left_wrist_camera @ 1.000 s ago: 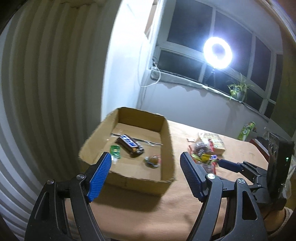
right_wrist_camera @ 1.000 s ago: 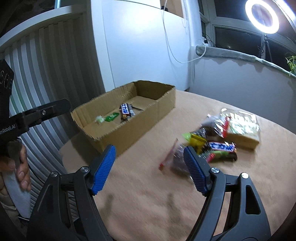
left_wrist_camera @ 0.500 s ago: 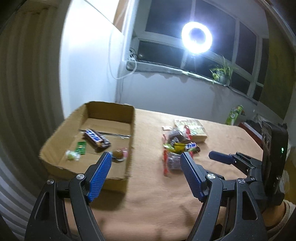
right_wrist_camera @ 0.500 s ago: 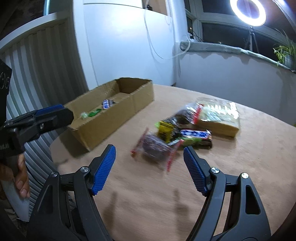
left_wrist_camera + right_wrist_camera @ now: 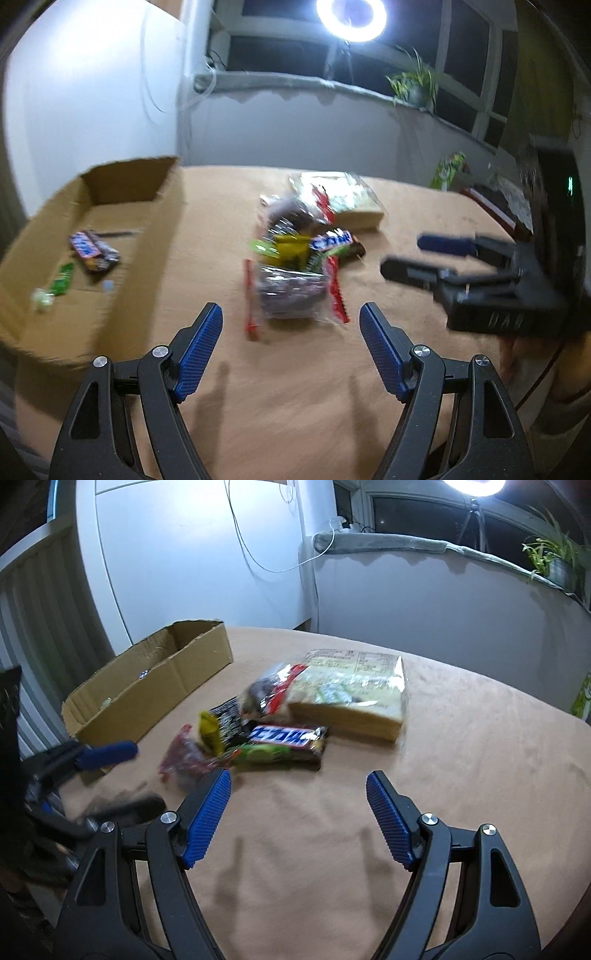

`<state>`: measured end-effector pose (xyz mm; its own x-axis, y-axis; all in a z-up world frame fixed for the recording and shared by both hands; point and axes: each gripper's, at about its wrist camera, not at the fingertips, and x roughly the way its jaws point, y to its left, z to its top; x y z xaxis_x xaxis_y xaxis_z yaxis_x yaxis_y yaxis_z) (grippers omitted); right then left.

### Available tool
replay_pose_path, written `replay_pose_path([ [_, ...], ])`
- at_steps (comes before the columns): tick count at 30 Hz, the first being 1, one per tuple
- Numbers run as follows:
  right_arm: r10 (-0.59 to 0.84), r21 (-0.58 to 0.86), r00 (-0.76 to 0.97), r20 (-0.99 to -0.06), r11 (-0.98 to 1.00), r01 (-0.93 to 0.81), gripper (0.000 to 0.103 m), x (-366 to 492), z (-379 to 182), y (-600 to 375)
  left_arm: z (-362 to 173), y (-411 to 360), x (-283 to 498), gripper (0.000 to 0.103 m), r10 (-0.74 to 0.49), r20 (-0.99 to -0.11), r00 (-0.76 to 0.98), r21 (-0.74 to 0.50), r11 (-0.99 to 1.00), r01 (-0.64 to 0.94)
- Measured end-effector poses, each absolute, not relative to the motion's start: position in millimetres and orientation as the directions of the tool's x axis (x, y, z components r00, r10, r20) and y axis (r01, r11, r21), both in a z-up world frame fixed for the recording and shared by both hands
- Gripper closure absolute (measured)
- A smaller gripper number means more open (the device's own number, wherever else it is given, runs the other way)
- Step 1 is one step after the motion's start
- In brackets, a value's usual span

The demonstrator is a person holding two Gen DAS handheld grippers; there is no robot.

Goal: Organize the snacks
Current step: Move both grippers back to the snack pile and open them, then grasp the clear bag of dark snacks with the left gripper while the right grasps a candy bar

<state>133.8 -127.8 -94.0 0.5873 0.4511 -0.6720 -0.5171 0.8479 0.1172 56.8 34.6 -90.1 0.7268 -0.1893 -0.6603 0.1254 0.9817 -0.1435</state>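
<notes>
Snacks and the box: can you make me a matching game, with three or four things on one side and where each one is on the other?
Things:
1. green packet
2. big cracker pack
3. red-edged clear bag
4. left claw

Places:
a. open, just above the table
b. inside the box
c. near end of the snack pile
d. far end of the snack pile

Pairs: 1-b, 2-d, 3-c, 4-a
</notes>
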Motion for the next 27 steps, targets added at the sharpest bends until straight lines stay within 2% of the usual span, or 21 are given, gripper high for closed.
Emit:
replay_pose_path([
  [8,0.467,0.148,0.487,-0.738,0.816,-0.558,0.025,182,-111,-120,-109,20,87,0.026,-0.175,-0.704,0.688,-0.138,0.984,0.109],
  [11,0.512,0.214,0.449,-0.733,0.799,-0.562,0.025,191,-116,-119,-112,24,93,0.026,-0.191,-0.721,0.666,-0.172,0.981,0.095],
  [15,0.525,0.237,0.407,-0.747,0.783,-0.576,0.025,200,-126,-106,-117,22,95,0.033,-0.165,-0.728,0.666,-0.146,0.986,0.084],
  [18,0.542,0.254,0.390,-0.745,0.770,-0.585,0.025,204,-131,-98,-118,25,90,0.046,-0.178,-0.716,0.674,-0.166,0.983,0.084],
  [20,0.553,0.260,0.379,-0.742,0.759,-0.597,0.032,205,-131,-95,-118,30,89,0.049,-0.193,-0.709,0.678,-0.187,0.979,0.083],
  [22,0.575,0.280,0.357,-0.736,0.739,-0.613,0.049,204,-131,-93,-119,31,85,0.050,-0.202,-0.703,0.682,-0.195,0.977,0.088],
  [27,0.598,0.300,0.354,-0.720,0.727,-0.618,0.069,195,-129,-95,-118,38,76,0.053,-0.221,-0.681,0.698,-0.222,0.971,0.090],
])
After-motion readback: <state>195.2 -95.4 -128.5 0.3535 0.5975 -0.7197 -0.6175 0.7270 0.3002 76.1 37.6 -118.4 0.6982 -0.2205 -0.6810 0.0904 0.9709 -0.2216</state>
